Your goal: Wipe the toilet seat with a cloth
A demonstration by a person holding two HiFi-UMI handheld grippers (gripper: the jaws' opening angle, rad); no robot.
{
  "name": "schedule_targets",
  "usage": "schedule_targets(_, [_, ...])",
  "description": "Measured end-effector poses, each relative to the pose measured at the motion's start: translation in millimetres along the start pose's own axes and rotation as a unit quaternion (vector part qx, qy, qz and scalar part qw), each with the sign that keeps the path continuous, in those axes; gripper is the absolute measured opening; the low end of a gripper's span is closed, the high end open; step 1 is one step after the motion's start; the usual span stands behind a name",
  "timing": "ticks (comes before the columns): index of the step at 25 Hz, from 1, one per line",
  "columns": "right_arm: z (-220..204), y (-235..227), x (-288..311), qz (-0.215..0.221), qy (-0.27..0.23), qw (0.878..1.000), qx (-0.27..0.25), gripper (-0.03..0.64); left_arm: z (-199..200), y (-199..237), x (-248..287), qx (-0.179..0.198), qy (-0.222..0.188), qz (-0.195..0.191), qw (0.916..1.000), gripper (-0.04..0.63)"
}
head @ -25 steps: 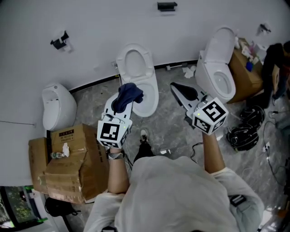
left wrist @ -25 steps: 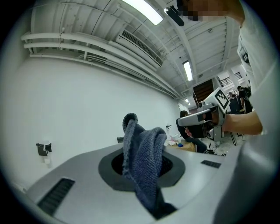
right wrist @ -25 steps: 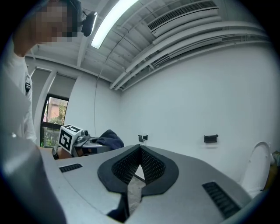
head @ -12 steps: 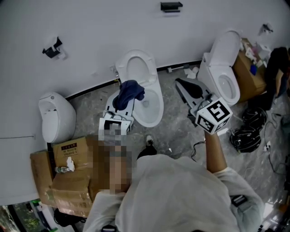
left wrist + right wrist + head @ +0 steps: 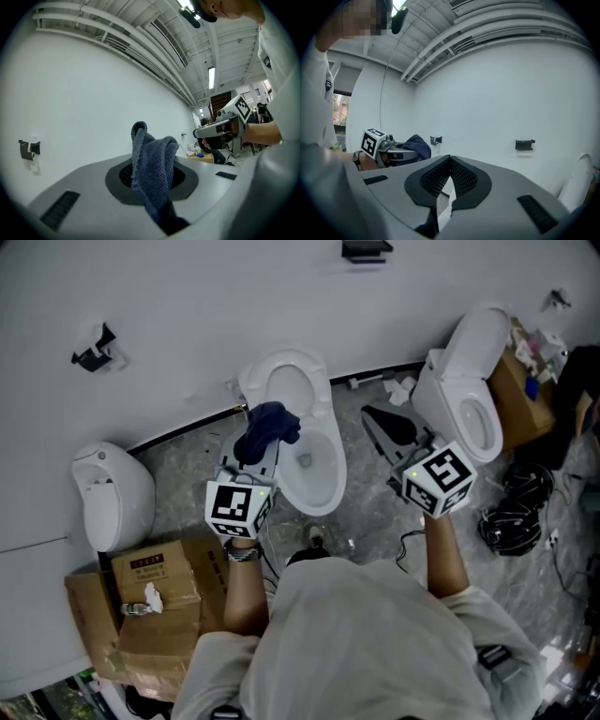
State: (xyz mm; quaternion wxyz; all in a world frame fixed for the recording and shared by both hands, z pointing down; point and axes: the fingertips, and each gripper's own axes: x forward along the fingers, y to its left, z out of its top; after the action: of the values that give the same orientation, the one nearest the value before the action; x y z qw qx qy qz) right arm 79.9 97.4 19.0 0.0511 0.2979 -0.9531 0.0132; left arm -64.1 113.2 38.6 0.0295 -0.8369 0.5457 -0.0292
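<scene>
In the head view a white toilet [image 5: 298,432] with its seat [image 5: 323,479] and lid raised stands against the wall, just ahead of me. My left gripper [image 5: 264,439] is shut on a dark blue cloth [image 5: 267,430], held over the toilet's left rim. The left gripper view shows that cloth [image 5: 152,173] bunched up between the jaws. My right gripper [image 5: 379,425] is shut and empty, level in the air to the right of the toilet. In the right gripper view its jaws [image 5: 450,174] meet, and the left gripper with the cloth [image 5: 415,146] shows at the left.
A second toilet [image 5: 469,399] stands at the right with a cardboard box [image 5: 518,390] behind it. A urinal-like white fixture [image 5: 111,495] sits at the left above stacked cardboard boxes [image 5: 155,601]. Black cables [image 5: 511,521] lie on the floor at the right. Wall brackets [image 5: 367,250] hang above.
Both grippers have advanced toward the wall together with me; the toilets sit lower and nearer in the head view. The cloth stays in the left gripper, now over the toilet's left rim.
</scene>
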Motion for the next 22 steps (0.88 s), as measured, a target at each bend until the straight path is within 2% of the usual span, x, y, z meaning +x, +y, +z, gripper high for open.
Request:
schedule_targets(9, [-18, -32, 59, -0.028, 0.026, 0.999, -0.001, 0.028, -32, 62, 51, -0.011, 0.026, -0.006, 0.9996, 0.052])
schedule_targets(14, [-42, -53, 81, -0.037, 0.036, 0.999, 0.000, 0.028, -60, 82, 80, -0.002, 0.037, -0.002, 0.9993, 0.052])
schedule_targets(17, [-62, -70, 99, -0.046, 0.042, 0.998, -0.003, 0.028, -83, 105, 101, 0.001, 0.040, 0.006, 0.9992, 0.052])
schedule_targets(22, [-99, -106, 129, -0.036, 0.049, 0.998, 0.033, 0.029, -143, 138, 146, -0.008, 0.069, 0.028, 0.9972, 0.052])
